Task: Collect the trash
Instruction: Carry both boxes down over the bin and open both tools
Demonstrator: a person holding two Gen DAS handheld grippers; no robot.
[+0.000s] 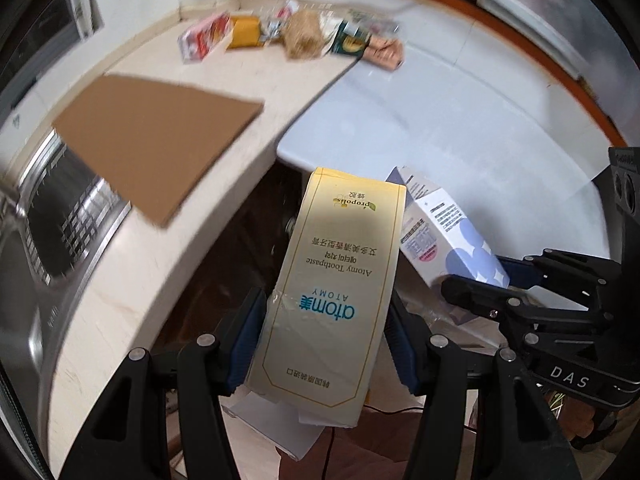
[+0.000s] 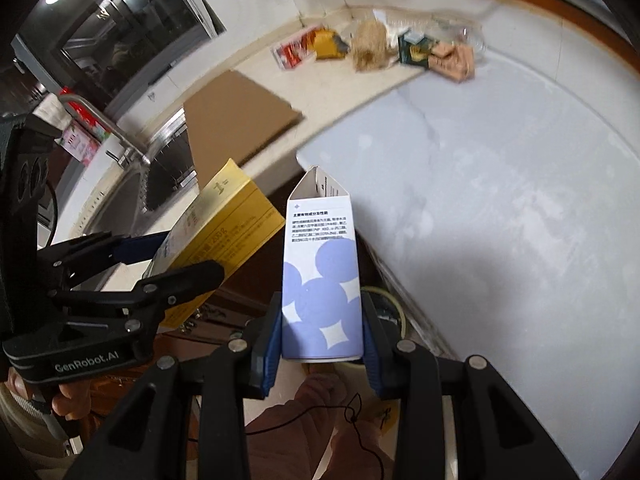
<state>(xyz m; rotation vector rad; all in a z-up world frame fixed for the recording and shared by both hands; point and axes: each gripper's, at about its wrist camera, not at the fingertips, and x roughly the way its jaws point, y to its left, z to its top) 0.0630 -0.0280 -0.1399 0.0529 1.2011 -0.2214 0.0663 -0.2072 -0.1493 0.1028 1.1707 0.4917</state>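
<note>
My left gripper is shut on a yellow Atomy toothpaste box, held in the air off the counter's edge. It also shows in the right wrist view, with the left gripper at the left. My right gripper is shut on a white and lilac carton, open at its top. That carton sits just right of the toothpaste box in the left wrist view, with the right gripper clamped on it. A pile of wrappers and boxes lies at the counter's far corner.
A flat brown cardboard sheet lies on the beige counter beside a steel sink with a tap. A pale grey table top fills the right. Dark cabinet fronts are below the grippers.
</note>
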